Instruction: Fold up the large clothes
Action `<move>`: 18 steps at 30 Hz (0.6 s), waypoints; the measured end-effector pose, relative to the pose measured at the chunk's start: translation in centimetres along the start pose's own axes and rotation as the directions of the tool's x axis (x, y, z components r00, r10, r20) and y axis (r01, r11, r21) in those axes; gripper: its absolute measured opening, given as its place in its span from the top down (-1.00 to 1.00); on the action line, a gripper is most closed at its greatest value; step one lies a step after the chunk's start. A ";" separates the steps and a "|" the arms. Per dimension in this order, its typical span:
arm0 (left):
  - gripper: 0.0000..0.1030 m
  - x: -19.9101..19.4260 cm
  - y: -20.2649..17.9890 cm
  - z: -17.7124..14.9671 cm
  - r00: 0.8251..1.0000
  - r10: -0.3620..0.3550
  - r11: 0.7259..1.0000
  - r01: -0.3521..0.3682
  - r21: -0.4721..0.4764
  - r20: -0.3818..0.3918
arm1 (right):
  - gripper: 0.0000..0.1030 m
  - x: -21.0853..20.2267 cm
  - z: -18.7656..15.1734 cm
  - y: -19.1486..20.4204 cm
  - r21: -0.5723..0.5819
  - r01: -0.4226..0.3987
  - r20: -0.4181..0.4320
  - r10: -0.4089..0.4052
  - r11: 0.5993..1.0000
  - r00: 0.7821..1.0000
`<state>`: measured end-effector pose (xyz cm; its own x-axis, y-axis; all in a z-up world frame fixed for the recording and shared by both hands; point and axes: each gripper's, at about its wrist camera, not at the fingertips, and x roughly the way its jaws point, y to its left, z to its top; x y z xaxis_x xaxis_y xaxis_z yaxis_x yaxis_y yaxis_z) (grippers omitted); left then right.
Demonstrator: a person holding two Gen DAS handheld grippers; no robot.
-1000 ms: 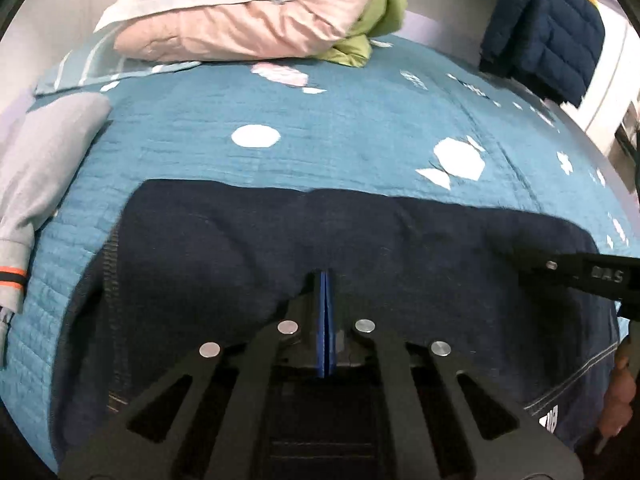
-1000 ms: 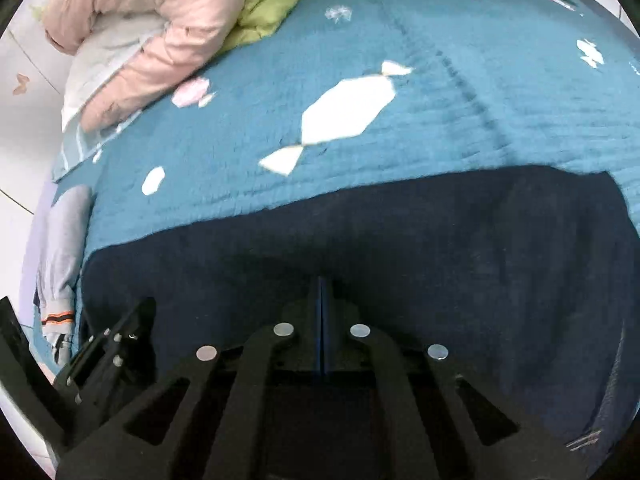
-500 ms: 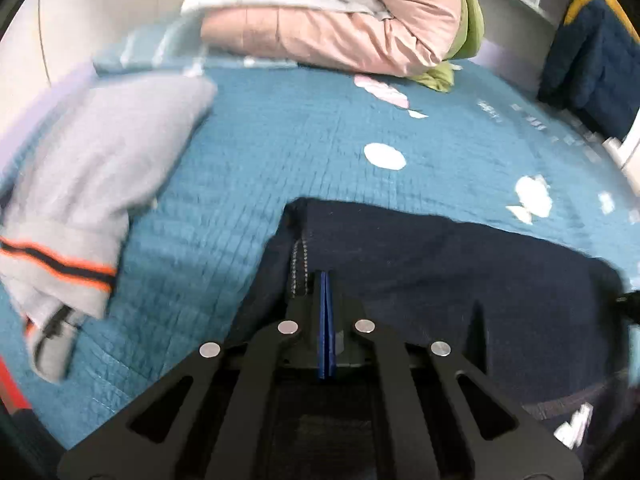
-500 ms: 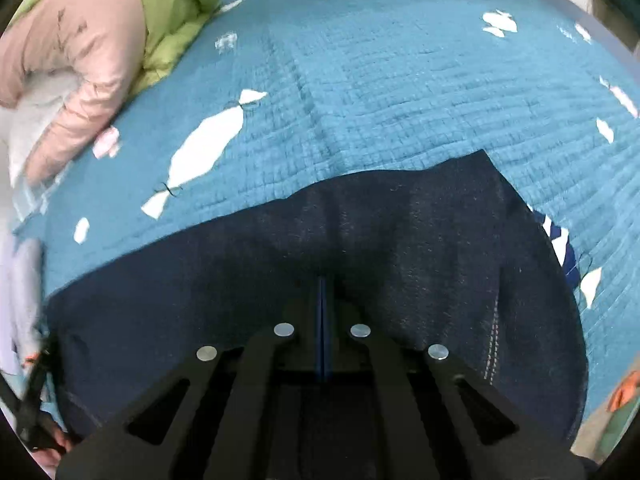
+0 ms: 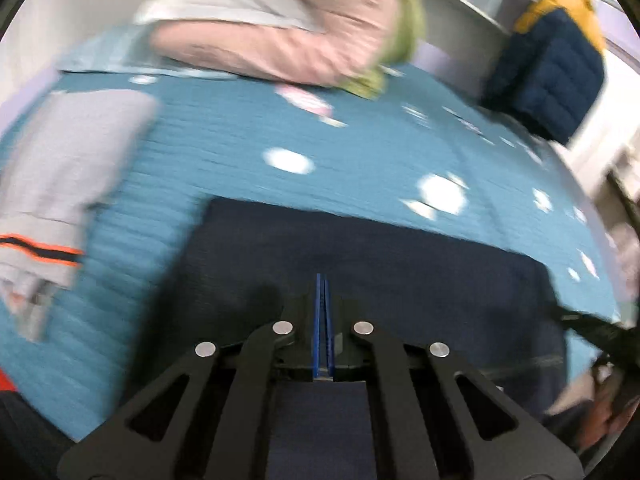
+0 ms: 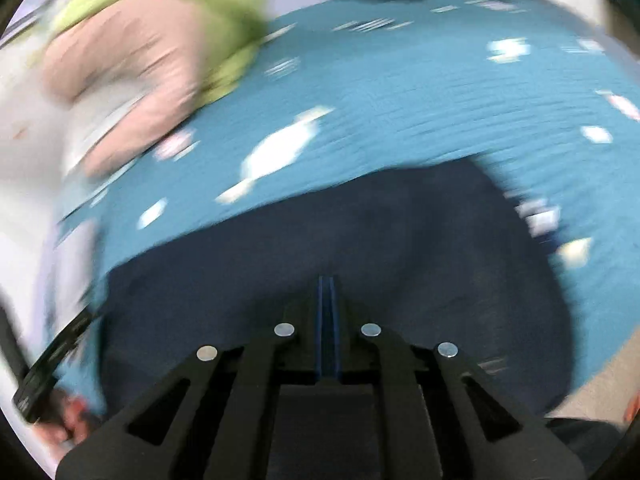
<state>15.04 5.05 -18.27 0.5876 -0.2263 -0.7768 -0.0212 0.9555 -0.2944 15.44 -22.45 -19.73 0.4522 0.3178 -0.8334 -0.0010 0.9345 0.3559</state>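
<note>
My left gripper (image 5: 322, 292) has its 2 blue pads pressed together, and my right gripper (image 6: 329, 292) is the same; whether either pinches cloth I cannot tell. The dark navy garment (image 5: 380, 264) lies spread flat on the teal quilt (image 5: 224, 148), directly under and ahead of both grippers. Left of my left gripper lies a grey garment (image 5: 68, 168) with an orange stripe. Far ahead sits a pink jacket (image 5: 304, 32); both views are motion-blurred.

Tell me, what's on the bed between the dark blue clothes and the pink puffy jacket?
Only teal bedspread with white patches separates the dark blue garment and the pink jacket, in both views.
</note>
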 end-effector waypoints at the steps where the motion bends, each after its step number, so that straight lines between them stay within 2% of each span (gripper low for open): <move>1: 0.93 1.1 -1.3 -0.7 0.998 -0.054 0.999 0.054 -0.006 -0.044 | 0.89 1.2 -0.7 1.9 -0.057 -0.010 -0.038 0.008 0.998 0.999; 2: 0.94 1.8 -2.1 -1.3 0.996 -0.065 0.998 0.065 -0.001 -0.069 | 0.90 2.4 -1.3 3.3 -0.103 -0.009 -0.068 0.002 0.995 0.998; 3: 0.94 2.8 -3.0 -2.1 0.995 -0.038 0.999 0.041 0.028 -0.095 | 0.91 3.3 -1.6 3.8 -0.123 -0.001 -0.086 -0.010 0.992 0.996; 4: 0.95 3.8 -3.6 -3.1 0.994 0.019 0.997 -0.011 0.074 -0.105 | 0.97 4.3 -2.0 3.7 -0.129 0.028 -0.110 -0.042 0.991 0.993; 6: 0.96 4.3 -3.4 -4.3 0.994 0.050 0.992 -0.038 0.122 -0.096 | 1.00 4.8 -2.1 1.5 -0.053 -0.030 -0.131 0.022 0.998 0.991; 8: 0.96 3.6 -2.0 -4.6 0.994 0.062 0.988 -0.047 0.146 -0.095 | 1.00 3.5 -1.5 -2.4 0.076 -0.008 -0.130 0.018 0.997 0.991; 9: 0.96 3.1 -1.1 -4.5 0.993 0.071 0.987 -0.056 0.148 -0.096 | 1.00 2.6 -1.3 -4.4 0.118 0.053 -0.107 -0.040 0.992 0.993; 10: 0.96 2.6 0.4 -4.4 0.985 0.153 0.980 -0.140 0.142 -0.083 | 1.00 1.8 -1.3 -6.2 0.147 0.111 -0.092 -0.098 0.983 0.991; 11: 0.96 2.3 2.0 -4.3 0.977 0.200 0.974 -0.190 0.124 -0.079 | 1.00 1.1 -1.5 -8.7 0.200 0.164 -0.093 -0.148 0.966 0.985; 12: 0.96 2.0 4.1 -4.4 0.977 0.191 0.980 -0.183 0.081 -0.092 | 1.00 0.7 -1.8 -10.5 0.262 0.155 -0.092 -0.136 0.953 0.986; 13: 0.96 1.5 6.1 -4.5 0.988 0.116 0.993 -0.115 0.017 -0.106 | 1.00 0.1 -2.2 -12.8 0.360 0.088 -0.081 -0.062 0.929 0.995; 14: 0.96 1.0 7.0 -4.6 0.990 0.091 0.995 -0.094 -0.021 -0.109 | 1.00 -0.4 -2.4 -14.0 0.416 0.071 -0.072 -0.045 0.906 0.996; 16: 0.96 -0.1 7.9 -4.6 0.987 0.118 0.991 -0.123 -0.044 -0.111 | 1.00 -1.6 -2.3 -13.5 0.367 0.181 -0.055 -0.173 0.912 0.983; 18: 0.96 -0.6 7.8 -4.6 0.975 0.200 0.979 -0.202 -0.009 -0.100 | 1.00 -2.2 -2.5 -12.7 0.360 0.223 -0.051 -0.219 0.906 0.974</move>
<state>10.76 11.73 -22.67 0.4875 -0.0480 -0.8718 -0.1472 0.9797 -0.1363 12.23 -34.60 -23.41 0.3951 0.1129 -0.9117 0.4211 0.8598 0.2889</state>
